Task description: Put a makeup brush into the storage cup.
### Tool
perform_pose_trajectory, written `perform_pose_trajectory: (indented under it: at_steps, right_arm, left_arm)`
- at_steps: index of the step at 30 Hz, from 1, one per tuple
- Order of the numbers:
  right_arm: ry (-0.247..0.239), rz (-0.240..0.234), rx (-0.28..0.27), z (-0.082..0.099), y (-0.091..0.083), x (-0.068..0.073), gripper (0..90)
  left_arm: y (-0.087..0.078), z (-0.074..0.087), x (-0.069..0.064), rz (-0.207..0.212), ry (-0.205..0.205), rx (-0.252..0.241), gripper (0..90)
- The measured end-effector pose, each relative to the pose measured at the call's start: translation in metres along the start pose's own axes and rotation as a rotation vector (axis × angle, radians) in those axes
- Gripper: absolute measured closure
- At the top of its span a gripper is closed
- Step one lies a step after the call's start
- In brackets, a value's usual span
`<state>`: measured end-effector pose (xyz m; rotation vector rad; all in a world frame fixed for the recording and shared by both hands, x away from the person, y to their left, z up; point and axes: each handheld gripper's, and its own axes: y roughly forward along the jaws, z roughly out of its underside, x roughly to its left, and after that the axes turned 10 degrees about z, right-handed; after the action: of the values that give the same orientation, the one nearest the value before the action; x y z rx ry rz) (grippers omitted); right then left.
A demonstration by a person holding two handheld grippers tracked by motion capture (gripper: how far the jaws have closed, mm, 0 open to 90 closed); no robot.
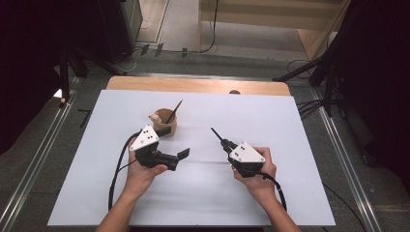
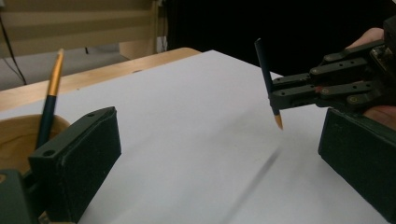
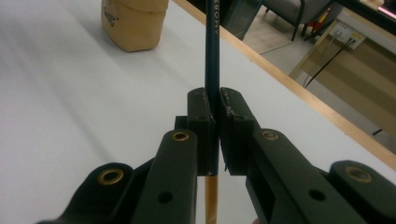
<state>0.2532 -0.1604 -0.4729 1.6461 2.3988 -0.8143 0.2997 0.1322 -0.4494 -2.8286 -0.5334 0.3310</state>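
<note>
A dark blue pencil (image 3: 212, 46) with a tan sharpened end (image 2: 278, 120) is clamped between the jaws of my right gripper (image 3: 214, 100), held above the white table. In the high view the right gripper (image 1: 225, 144) sits right of centre, the pencil (image 1: 216, 134) sticking out up-left. A wooden cup (image 1: 167, 124) stands behind centre-left with another pencil (image 1: 174, 111) leaning in it. My left gripper (image 1: 174, 142) is open just in front of the cup, nothing between its jaws. In the left gripper view the cup (image 2: 16, 135) and its pencil (image 2: 50, 95) are beside the left jaw.
A white sheet (image 1: 270, 193) covers the table, with a strip of wooden tabletop (image 1: 193, 85) at the far edge. Past it lie the grey floor, cables and a wooden bench (image 1: 270, 24). A tan cup (image 3: 134, 23) stands far off in the right gripper view.
</note>
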Motion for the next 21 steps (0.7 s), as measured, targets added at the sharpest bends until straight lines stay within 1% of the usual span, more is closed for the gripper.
perform_pose_trajectory:
  at_steps: [1, 2, 4, 5, 6, 7, 8, 9, 10, 11, 12, 13, 14, 15, 16, 17, 18, 19, 20, 21]
  right_arm:
    - [-0.015, 0.003, -0.006, 0.000, 0.000, 0.001, 85.0]
    - [-0.028, 0.006, -0.011, -0.001, 0.000, 0.002, 85.0]
    - [-0.066, 0.016, -0.018, -0.001, -0.001, 0.005, 85.0]
    - [-0.066, 0.016, -0.018, -0.001, -0.001, 0.005, 85.0]
    - [-0.104, 0.013, -0.026, -0.002, -0.001, 0.008, 85.0]
    - [-0.117, 0.013, -0.030, -0.002, -0.001, 0.010, 85.0]
    - [-0.132, 0.012, -0.034, -0.002, -0.001, 0.012, 85.0]
    - [-0.141, 0.010, -0.037, -0.002, -0.001, 0.013, 85.0]
    - [-0.156, 0.007, -0.042, -0.002, -0.001, 0.015, 85.0]
    - [-0.156, 0.007, -0.042, -0.002, -0.001, 0.015, 85.0]
    - [-0.186, 0.007, -0.049, -0.003, -0.001, 0.019, 85.0]
    - [-0.186, 0.007, -0.049, -0.003, -0.001, 0.019, 85.0]
    - [-0.207, 0.002, -0.057, -0.003, -0.001, 0.021, 85.0]
    - [-0.207, 0.002, -0.057, -0.003, -0.001, 0.021, 85.0]
    - [-0.230, -0.001, -0.063, -0.003, -0.001, 0.024, 85.0]
    - [-0.230, -0.001, -0.063, -0.003, -0.001, 0.024, 85.0]
    - [-0.252, -0.011, -0.069, -0.003, 0.000, 0.027, 85.0]
    - [-0.252, -0.011, -0.069, -0.003, 0.000, 0.027, 85.0]
    - [-0.280, -0.017, -0.075, -0.003, 0.000, 0.030, 85.0]
    - [-0.280, -0.017, -0.075, -0.003, 0.000, 0.030, 85.0]
  left_arm:
    - [0.001, 0.000, -0.001, 0.013, -0.004, 0.005, 1.2]
    - [0.001, 0.000, -0.001, 0.013, -0.004, 0.005, 3.1]
    - [0.004, -0.001, -0.004, 0.037, -0.007, 0.018, 7.2]
    - [0.004, -0.001, -0.004, 0.037, -0.007, 0.018, 9.1]
    - [0.006, -0.002, -0.006, 0.046, -0.010, 0.017, 11.4]
    - [0.006, -0.002, -0.006, 0.046, -0.010, 0.017, 14.5]
    - [0.008, -0.004, -0.008, 0.060, -0.009, 0.028, 14.7]
    - [0.008, -0.004, -0.008, 0.060, -0.009, 0.028, 15.5]
    - [0.011, -0.004, -0.010, 0.067, -0.006, 0.042, 17.3]
    - [0.011, -0.004, -0.010, 0.067, -0.006, 0.042, 18.8]
    - [0.013, -0.003, -0.011, 0.062, -0.011, 0.055, 21.4]
    - [0.013, -0.003, -0.011, 0.062, -0.011, 0.055, 23.9]
    - [0.014, -0.003, -0.011, 0.065, -0.017, 0.061, 28.7]
    - [0.014, -0.003, -0.012, 0.063, -0.018, 0.063, 28.7]
    - [0.014, -0.003, -0.012, 0.064, -0.026, 0.063, 33.6]
    - [0.014, -0.003, -0.012, 0.064, -0.026, 0.063, 36.4]
    - [0.015, -0.003, -0.012, 0.073, -0.023, 0.065, 39.8]
    - [0.015, -0.003, -0.012, 0.073, -0.023, 0.065, 42.0]
    - [0.015, -0.002, -0.013, 0.080, -0.017, 0.069, 43.7]
    - [0.015, -0.002, -0.013, 0.080, -0.017, 0.069, 45.1]
